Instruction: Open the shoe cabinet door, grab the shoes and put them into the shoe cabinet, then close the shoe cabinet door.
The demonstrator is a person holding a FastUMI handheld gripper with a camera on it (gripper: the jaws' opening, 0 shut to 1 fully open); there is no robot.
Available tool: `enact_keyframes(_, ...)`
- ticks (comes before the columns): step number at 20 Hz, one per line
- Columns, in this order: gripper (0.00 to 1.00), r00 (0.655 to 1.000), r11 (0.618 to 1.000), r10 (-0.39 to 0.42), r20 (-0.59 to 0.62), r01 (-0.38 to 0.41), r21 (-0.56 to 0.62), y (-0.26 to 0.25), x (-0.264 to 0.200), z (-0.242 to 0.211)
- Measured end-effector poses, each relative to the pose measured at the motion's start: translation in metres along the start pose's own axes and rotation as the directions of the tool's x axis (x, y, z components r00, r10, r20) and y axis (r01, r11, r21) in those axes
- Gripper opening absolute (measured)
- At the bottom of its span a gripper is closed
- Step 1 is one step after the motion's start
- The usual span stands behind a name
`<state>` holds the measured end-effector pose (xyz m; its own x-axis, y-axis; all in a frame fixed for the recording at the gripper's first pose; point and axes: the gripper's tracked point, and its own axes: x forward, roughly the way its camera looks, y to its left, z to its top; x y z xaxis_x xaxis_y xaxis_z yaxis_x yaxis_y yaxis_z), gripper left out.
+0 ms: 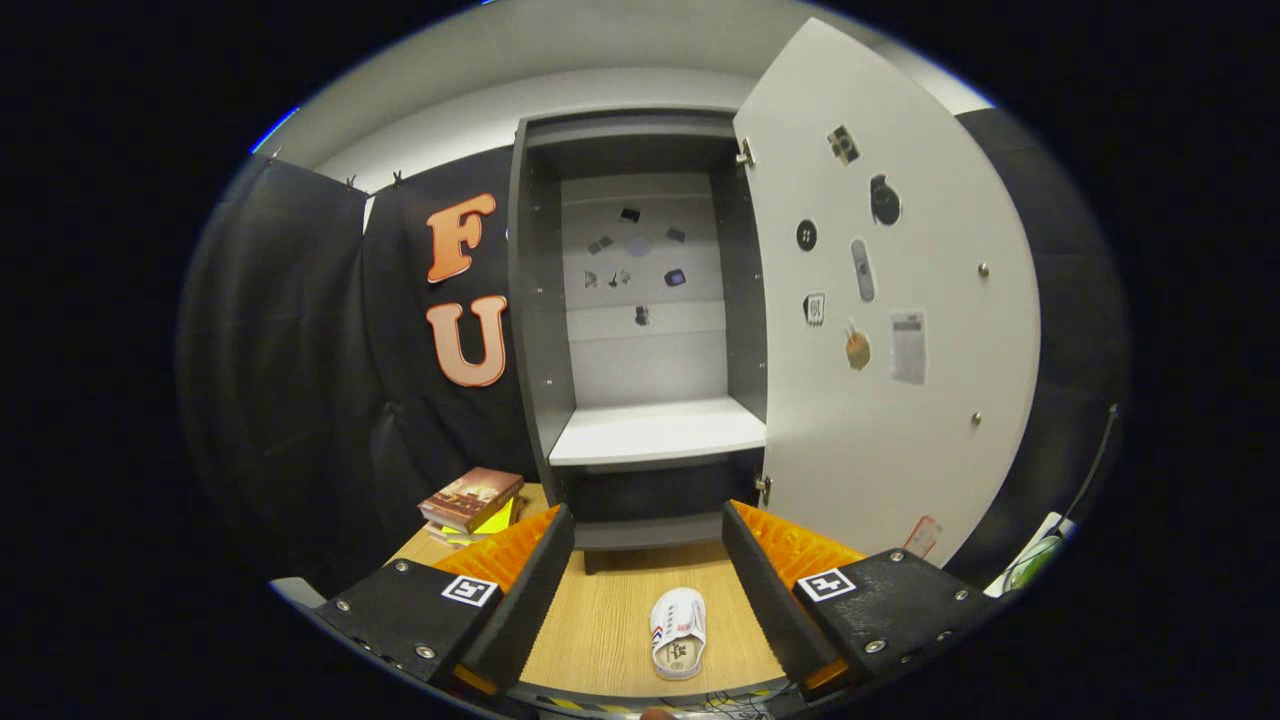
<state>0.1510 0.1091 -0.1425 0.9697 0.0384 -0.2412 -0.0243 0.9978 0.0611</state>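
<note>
- The hand-held gripper point(648, 585) is hovering wide open and holding nothing; the shoe point(678, 632) is lying on the bench point(600, 620) between its fingers, nearer the right one.
- With the cabinet door point(890, 300) standing open at right, grasping comes next: I'd be lowering straight down, centring on the shoe's sides.
- Books point(472, 500) are sitting far left, clear of the path to the shelf point(655, 432).

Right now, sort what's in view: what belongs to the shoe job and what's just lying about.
For the job:
shoe, on the table between the open gripper fingers
cabinet, shelf bare
door, swung open

Lying about:
books, stacked left of the cabinet
stickers on the door
</note>
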Motion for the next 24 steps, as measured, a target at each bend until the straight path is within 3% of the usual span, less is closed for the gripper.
enact_keyframes(4, 0.93, 0.991, 1.000, -0.001, -0.137, 0.005, 0.024, 0.007, 0.028, -0.067)
enact_keyframes(10, 0.94, 0.938, 0.997, 0.014, -0.346, 0.013, 0.074, 0.007, 0.060, -0.166)
enact_keyframes(16, 0.95, 0.878, 0.994, 0.020, -0.479, 0.034, 0.105, 0.003, 0.087, -0.246)
enact_keyframes(24, 0.95, 0.805, 0.989, 0.020, -0.593, 0.073, 0.131, -0.004, 0.120, -0.315)
